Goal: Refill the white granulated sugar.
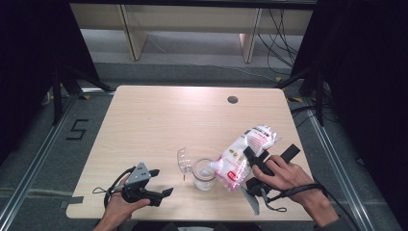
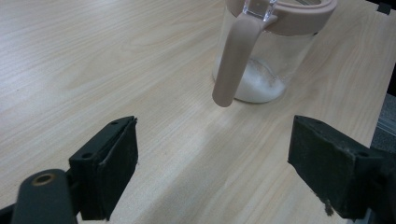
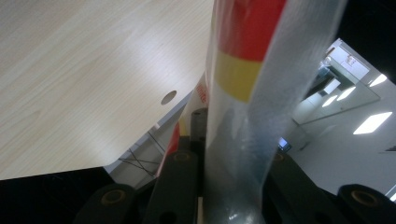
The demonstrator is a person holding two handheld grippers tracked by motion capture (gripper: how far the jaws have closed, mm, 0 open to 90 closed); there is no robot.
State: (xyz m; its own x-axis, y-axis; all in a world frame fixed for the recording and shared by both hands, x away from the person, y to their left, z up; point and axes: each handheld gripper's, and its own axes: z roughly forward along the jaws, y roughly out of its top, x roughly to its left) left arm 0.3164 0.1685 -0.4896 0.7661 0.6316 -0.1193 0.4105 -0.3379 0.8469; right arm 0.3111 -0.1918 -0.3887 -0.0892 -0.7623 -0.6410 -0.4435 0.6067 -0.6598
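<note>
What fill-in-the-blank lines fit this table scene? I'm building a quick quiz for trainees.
1. The right gripper is shut on a ____ tilted over the jar.
2. The white powder in the jar covers only its ____.
3. The left gripper stands ____, with nothing between its jaws.
4. The jar's hinged lid is flipped ____.

Missing words: bag; bottom; open; open
</note>
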